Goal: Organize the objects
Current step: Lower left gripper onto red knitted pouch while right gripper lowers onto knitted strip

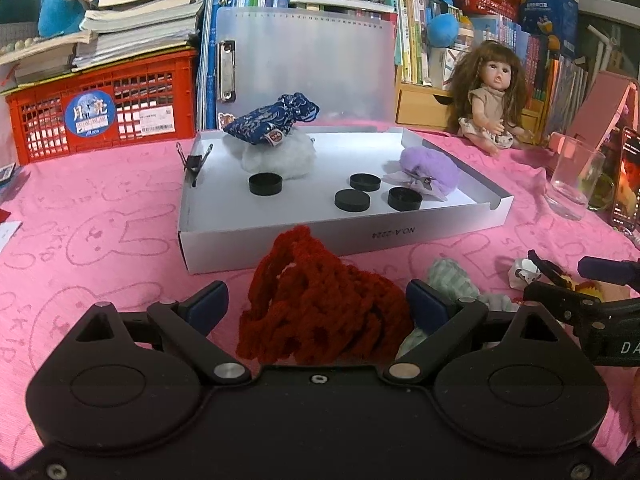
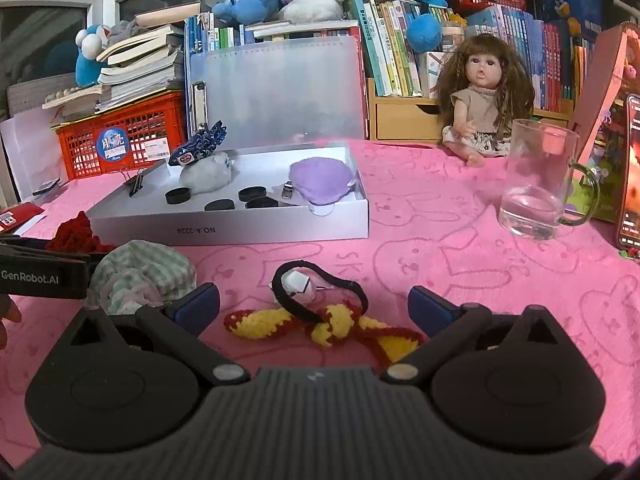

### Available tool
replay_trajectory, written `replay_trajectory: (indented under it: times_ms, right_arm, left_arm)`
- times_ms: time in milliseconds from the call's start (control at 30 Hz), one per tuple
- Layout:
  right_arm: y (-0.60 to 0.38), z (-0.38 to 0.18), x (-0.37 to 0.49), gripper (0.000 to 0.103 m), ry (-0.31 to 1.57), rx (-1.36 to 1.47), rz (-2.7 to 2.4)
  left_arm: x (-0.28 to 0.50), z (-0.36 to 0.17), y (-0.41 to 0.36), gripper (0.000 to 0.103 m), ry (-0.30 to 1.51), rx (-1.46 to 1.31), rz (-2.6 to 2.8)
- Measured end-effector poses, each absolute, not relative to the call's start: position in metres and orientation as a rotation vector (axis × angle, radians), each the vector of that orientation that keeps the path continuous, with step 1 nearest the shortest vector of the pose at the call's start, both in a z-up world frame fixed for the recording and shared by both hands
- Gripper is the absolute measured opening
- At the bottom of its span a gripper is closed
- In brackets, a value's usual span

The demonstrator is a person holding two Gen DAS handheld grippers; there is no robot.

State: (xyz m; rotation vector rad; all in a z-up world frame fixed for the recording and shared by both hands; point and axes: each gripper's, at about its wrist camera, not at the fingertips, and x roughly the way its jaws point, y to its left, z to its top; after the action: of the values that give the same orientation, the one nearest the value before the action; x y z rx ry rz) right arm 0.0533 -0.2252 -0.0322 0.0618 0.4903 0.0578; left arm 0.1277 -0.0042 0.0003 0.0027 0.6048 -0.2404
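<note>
Reading "NO.A-2224" upside-down, white box (image 2: 240,230), "GenRobot.AI" strap (image 2: 40,278)

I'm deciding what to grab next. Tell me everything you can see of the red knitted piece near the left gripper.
The red knitted piece is a loose, chunky dark-red crochet or yarn item, bunched in a heap with open loops. It lies on the pink cloth just before the white box, between the open jaws of the left gripper. Whether the pads touch it is unclear. A green striped fabric lies beside it.
</note>
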Motion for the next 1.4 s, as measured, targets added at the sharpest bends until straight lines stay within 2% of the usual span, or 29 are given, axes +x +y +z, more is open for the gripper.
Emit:
replay_trajectory:
  times_ms: [1100, 1233, 1333, 1400]
  right_arm:
    - [-0.226, -0.035, 0.041, 0.103, 0.515, 0.045, 0.059]
    - [-0.224, -0.036, 0.04, 0.102, 0.516, 0.034, 0.061]
    - [-0.225, -0.036, 0.039, 0.098, 0.514, 0.043, 0.051]
    - [-0.226, -0.035, 0.037, 0.094, 0.51, 0.051, 0.045]
  left_arm:
    - [0.137, -0.001, -0.006, 0.093, 0.62, -0.011, -0.24]
    - [0.135, -0.001, -0.006, 0.082, 0.614, -0.01, -0.256]
    - [0.132, -0.001, -0.007, 0.072, 0.605, -0.007, -0.268]
    - [0.129, 0.001, -0.008, 0.062, 0.592, 0.0, -0.277]
